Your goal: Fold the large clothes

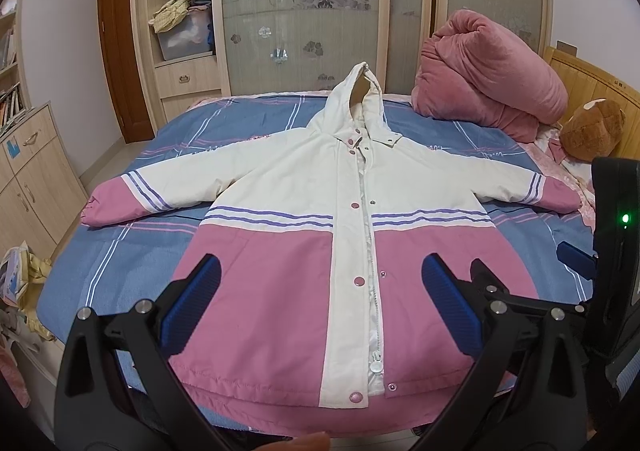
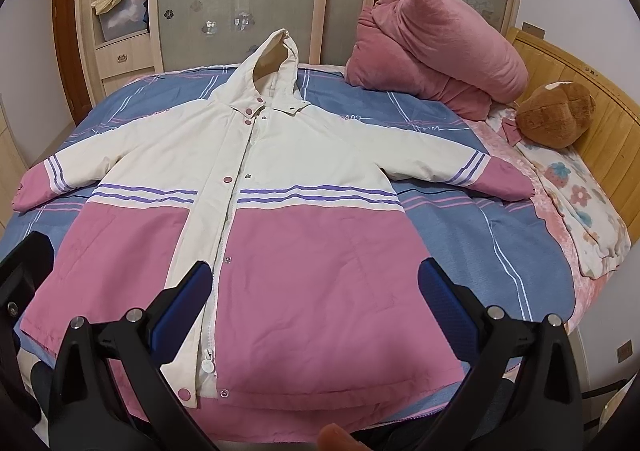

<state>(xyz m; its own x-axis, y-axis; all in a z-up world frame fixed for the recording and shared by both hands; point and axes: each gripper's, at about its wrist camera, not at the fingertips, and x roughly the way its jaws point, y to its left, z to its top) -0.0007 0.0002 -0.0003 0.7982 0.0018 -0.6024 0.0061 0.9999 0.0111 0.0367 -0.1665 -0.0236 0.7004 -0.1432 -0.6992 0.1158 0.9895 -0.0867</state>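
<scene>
A large hooded jacket, cream on top and pink below with purple stripes, lies flat and face up on the bed, sleeves spread to both sides, hem toward me. My left gripper hovers open above the pink lower front, straddling the snap placket. My right gripper is open too, above the right pink panel near the hem. Neither holds anything. In the left wrist view the right gripper's body shows at the right edge.
The bed has a blue plaid cover. A rolled pink quilt, a brown plush toy and a floral pillow sit by the wooden headboard. A wardrobe stands behind; drawers and clutter at left.
</scene>
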